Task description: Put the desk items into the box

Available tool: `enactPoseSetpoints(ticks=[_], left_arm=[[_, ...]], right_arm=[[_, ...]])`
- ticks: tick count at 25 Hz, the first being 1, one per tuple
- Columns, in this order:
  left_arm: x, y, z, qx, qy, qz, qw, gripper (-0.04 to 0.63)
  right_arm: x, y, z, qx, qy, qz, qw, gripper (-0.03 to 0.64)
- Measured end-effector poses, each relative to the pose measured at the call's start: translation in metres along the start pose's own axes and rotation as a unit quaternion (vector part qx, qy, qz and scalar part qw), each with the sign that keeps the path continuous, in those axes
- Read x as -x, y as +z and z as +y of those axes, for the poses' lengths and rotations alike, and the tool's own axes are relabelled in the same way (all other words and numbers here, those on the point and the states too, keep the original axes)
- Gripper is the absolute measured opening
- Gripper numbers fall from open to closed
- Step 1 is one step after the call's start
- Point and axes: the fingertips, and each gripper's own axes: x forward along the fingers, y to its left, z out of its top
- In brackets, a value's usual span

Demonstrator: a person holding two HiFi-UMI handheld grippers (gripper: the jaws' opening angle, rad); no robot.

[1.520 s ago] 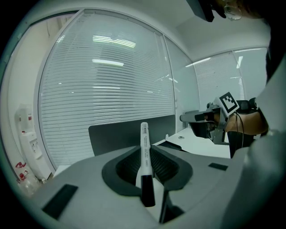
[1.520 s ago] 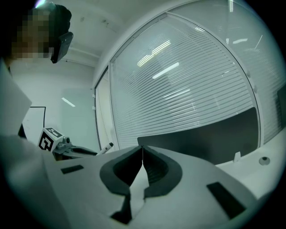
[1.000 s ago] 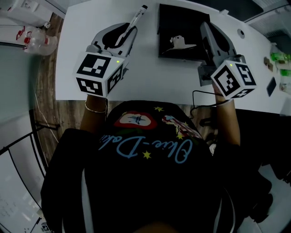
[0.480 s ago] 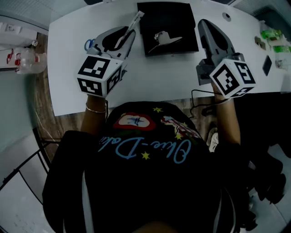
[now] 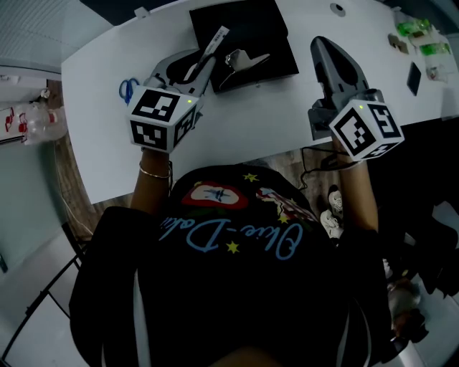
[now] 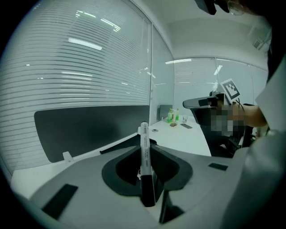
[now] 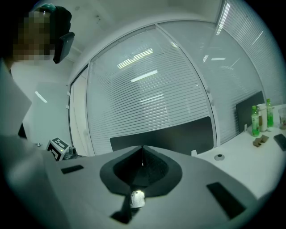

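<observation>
My left gripper (image 5: 203, 63) is shut on a white marker pen (image 5: 213, 46) with a black cap. The pen's far end reaches over the left edge of the open black box (image 5: 267, 21) at the back of the white desk (image 5: 251, 115). A silvery item (image 5: 242, 60) lies inside the box. In the left gripper view the marker pen (image 6: 144, 154) stands upright between the closed jaws of the left gripper (image 6: 146, 142). Blue scissors (image 5: 128, 89) lie on the desk left of that gripper. My right gripper (image 5: 321, 43) hovers right of the box, shut and empty, and its tips meet in the right gripper view (image 7: 142, 147).
Green bottles (image 5: 416, 29) and small dark items (image 5: 416, 77) sit at the desk's far right. A round cable hole (image 5: 337, 9) is behind the right gripper. Plastic bottles (image 5: 29, 122) lie on the floor past the desk's left edge. A dark screen (image 6: 89, 129) runs along the desk's back.
The left gripper with the marker pen has drawn closer to the box, and the pen's end now overlaps the box's left edge. The right gripper has kept its place beside the box.
</observation>
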Motion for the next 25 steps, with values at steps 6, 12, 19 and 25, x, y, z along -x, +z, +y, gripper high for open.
enactPoseSetpoints(ticks=[6,12,19,25], left_arm=[[-0.021,-0.008,-0.009,-0.004,-0.023,0.018,0.9996,0.075],[-0.036,-0.017,-0.014,-0.003,-0.041,0.038,0.9984,0.075],[-0.056,-0.031,-0.025,-0.009,-0.071,0.067,0.9952,0.075],[-0.07,-0.039,-0.036,-0.016,-0.091,0.084,0.9922,0.075]], right_arm=[[0.013,-0.004,-0.012,-0.01,-0.021,0.003,1.0,0.011],[0.021,-0.006,-0.017,-0.017,-0.036,0.002,0.999,0.011],[0.035,-0.013,-0.027,-0.027,-0.062,0.004,0.998,0.011],[0.047,-0.017,-0.036,-0.035,-0.083,0.002,0.996,0.011]])
